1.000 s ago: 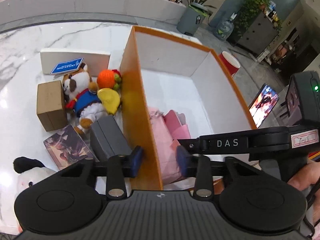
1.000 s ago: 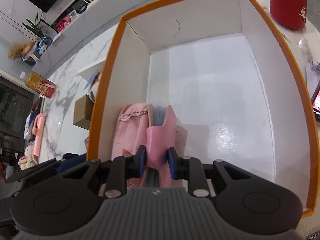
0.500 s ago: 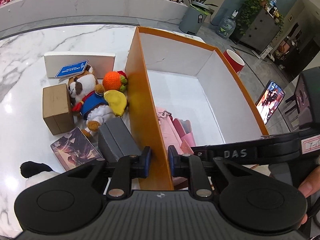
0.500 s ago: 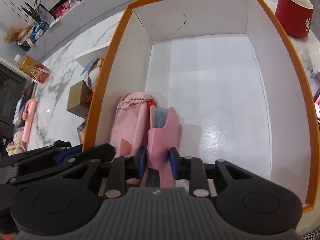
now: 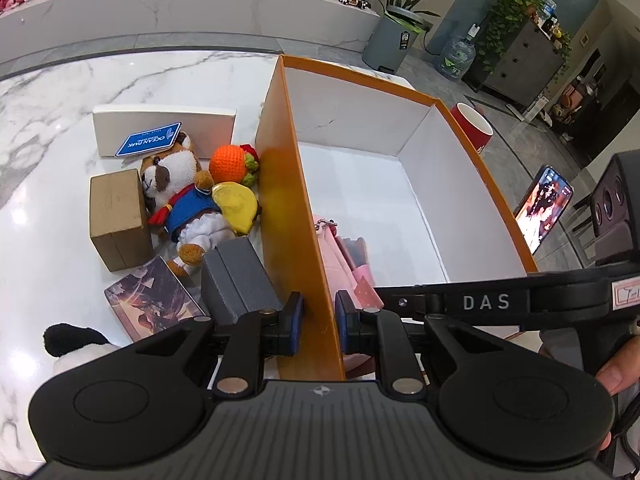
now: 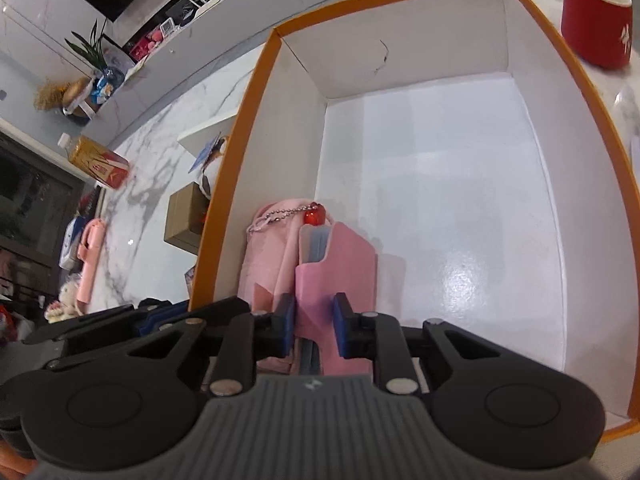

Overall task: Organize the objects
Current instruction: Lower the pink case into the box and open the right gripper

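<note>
While angled down | left tool [image 5: 318, 322] pinches orange box [image 5: 288, 216] wall | right tool [image 6: 314, 322] pinches pink case [image 6: 336, 272]

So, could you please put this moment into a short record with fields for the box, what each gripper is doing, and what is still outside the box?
box: orange box, white inside, open top, on the marble table
inside box: pink pouch against the left wall; pink card holder beside it
left gripper: shut on the box's left wall
right gripper: shut on the pink card holder
outside box, left: plush dog, orange knitted toy, yellow pouch, brown box, grey case, picture card
outside box, right: red mug
</note>
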Demonstrator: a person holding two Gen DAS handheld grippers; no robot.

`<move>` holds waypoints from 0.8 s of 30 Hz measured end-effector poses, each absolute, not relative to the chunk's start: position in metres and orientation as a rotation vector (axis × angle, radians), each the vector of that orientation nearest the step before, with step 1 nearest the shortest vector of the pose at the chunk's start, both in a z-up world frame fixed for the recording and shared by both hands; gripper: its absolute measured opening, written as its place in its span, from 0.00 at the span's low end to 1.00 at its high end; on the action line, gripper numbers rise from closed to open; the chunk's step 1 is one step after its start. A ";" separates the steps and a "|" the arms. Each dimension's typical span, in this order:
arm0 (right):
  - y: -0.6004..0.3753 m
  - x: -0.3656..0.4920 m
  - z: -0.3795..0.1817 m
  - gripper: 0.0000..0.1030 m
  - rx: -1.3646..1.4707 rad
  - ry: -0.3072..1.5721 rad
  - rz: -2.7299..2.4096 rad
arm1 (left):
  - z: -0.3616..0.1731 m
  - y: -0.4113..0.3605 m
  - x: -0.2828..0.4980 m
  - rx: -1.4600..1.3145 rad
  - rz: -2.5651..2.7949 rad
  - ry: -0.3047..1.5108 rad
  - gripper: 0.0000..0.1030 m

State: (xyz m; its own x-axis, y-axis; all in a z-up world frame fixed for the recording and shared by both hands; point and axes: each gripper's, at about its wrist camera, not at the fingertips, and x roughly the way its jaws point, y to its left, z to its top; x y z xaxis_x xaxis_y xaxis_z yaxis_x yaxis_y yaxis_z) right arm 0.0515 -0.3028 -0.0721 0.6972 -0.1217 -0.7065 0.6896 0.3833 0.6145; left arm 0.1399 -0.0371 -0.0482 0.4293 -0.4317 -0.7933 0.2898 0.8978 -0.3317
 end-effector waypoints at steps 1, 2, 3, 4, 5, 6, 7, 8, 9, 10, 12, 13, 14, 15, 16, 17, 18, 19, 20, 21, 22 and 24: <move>-0.302 0.051 -0.071 0.22 1.048 0.628 -0.564 | -0.048 -0.037 0.140 -0.156 -0.453 1.034 0.20; -0.301 0.051 -0.070 0.23 1.035 0.633 -0.563 | -0.048 -0.036 0.140 -0.161 -0.452 1.034 0.20; -0.301 0.049 -0.070 0.24 1.032 0.635 -0.561 | -0.048 -0.036 0.140 -0.163 -0.451 1.034 0.20; -0.301 0.047 -0.070 0.24 1.038 0.628 -0.558 | -0.048 -0.036 0.140 -0.165 -0.450 1.035 0.20; -0.302 0.045 -0.070 0.24 1.046 0.618 -0.557 | -0.049 -0.036 0.140 -0.169 -0.449 1.036 0.20; -0.303 0.043 -0.070 0.24 1.050 0.616 -0.558 | -0.049 -0.036 0.140 -0.175 -0.448 1.040 0.21; -0.303 0.042 -0.070 0.26 1.052 0.617 -0.561 | -0.049 -0.036 0.140 -0.181 -0.448 1.043 0.20; -0.304 0.041 -0.070 0.28 1.054 0.616 -0.564 | -0.049 -0.035 0.141 -0.185 -0.450 1.050 0.21; -0.304 0.041 -0.070 0.30 1.053 0.616 -0.564 | -0.049 -0.035 0.141 -0.189 -0.451 1.055 0.21; -0.304 0.041 -0.071 0.29 1.047 0.625 -0.560 | -0.049 -0.035 0.141 -0.187 -0.448 1.056 0.20; -0.304 0.043 -0.072 0.29 1.046 0.632 -0.555 | -0.048 -0.037 0.140 -0.184 -0.442 1.055 0.20; -0.304 0.043 -0.072 0.21 1.045 0.639 -0.543 | -0.049 -0.036 0.140 -0.204 -0.443 1.066 0.20; -0.304 0.044 -0.071 0.20 1.047 0.640 -0.537 | -0.049 -0.036 0.139 -0.220 -0.449 1.075 0.20; -0.303 0.044 -0.070 0.20 1.040 0.649 -0.536 | -0.050 -0.037 0.138 -0.227 -0.456 1.082 0.21; -0.302 0.046 -0.068 0.20 1.013 0.676 -0.531 | -0.050 -0.039 0.137 -0.229 -0.460 1.083 0.21; -0.300 0.048 -0.065 0.19 0.977 0.699 -0.536 | -0.050 -0.041 0.134 -0.224 -0.465 1.082 0.21; -0.298 0.050 -0.062 0.18 0.933 0.729 -0.533 | -0.050 -0.043 0.132 -0.219 -0.467 1.079 0.22; -0.295 0.053 -0.059 0.18 0.885 0.765 -0.528 | -0.050 -0.044 0.131 -0.217 -0.463 1.076 0.22; -0.293 0.057 -0.056 0.17 0.838 0.793 -0.529 | -0.050 -0.045 0.131 -0.217 -0.458 1.075 0.22; -0.290 0.061 -0.054 0.17 0.793 0.816 -0.530 | -0.050 -0.045 0.131 -0.218 -0.455 1.075 0.21; -0.287 0.066 -0.052 0.17 0.750 0.835 -0.531 | -0.050 -0.044 0.131 -0.228 -0.453 1.076 0.21; -0.284 0.072 -0.052 0.17 0.724 0.843 -0.536 | -0.053 -0.038 0.133 -0.272 -0.463 1.082 0.22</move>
State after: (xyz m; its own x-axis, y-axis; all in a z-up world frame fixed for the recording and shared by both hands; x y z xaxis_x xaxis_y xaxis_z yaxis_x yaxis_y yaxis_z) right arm 0.0724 -0.2844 -0.0524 0.5609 -0.1416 -0.8157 0.6784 0.6434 0.3548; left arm 0.1327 -0.0381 -0.0526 0.3876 -0.4887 -0.7816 0.2286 0.8724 -0.4321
